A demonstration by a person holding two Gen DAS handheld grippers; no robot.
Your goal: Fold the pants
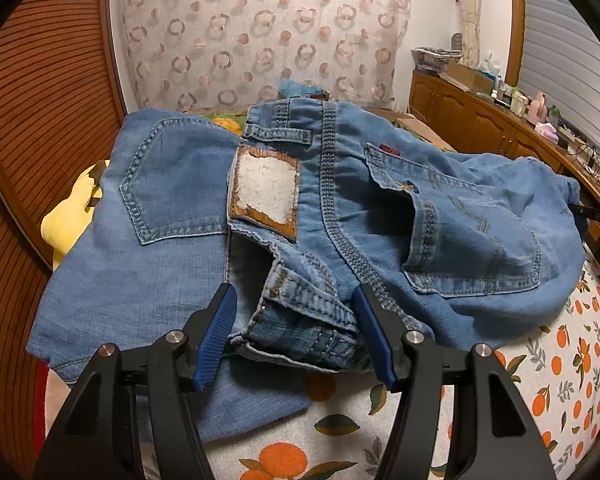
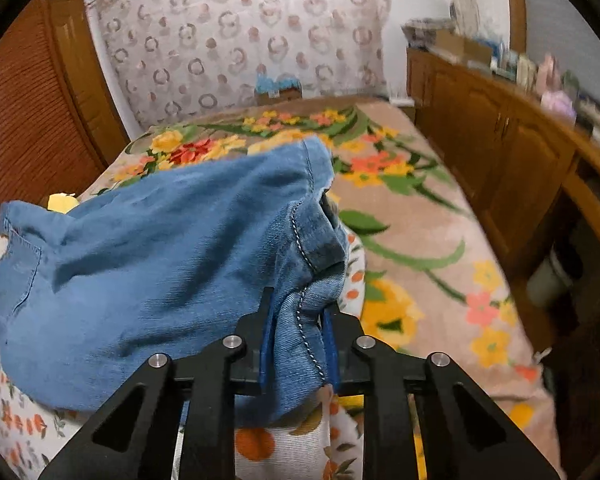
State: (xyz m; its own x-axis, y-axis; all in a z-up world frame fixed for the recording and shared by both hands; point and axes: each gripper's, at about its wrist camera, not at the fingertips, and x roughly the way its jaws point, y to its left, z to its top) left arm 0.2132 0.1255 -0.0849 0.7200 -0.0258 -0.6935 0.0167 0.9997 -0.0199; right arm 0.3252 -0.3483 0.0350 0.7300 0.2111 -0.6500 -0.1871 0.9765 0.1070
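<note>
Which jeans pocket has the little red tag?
The right-hand back pocket, rumpled; the red tag sits by its top. The left-hand pocket lies flat, without one.

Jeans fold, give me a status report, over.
Left gripper open, straddling the waistband. Right gripper shut on jeans hem, lifted. Yellow plush toy partly under the jeans' far side.

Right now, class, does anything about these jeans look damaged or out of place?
Yes. The waistband patch on the jeans is worn: its centre has flaked to white, leaving only a brown rim. The waistband is bunched between the open left gripper, and the right gripper pinches a crumpled seam.
</note>
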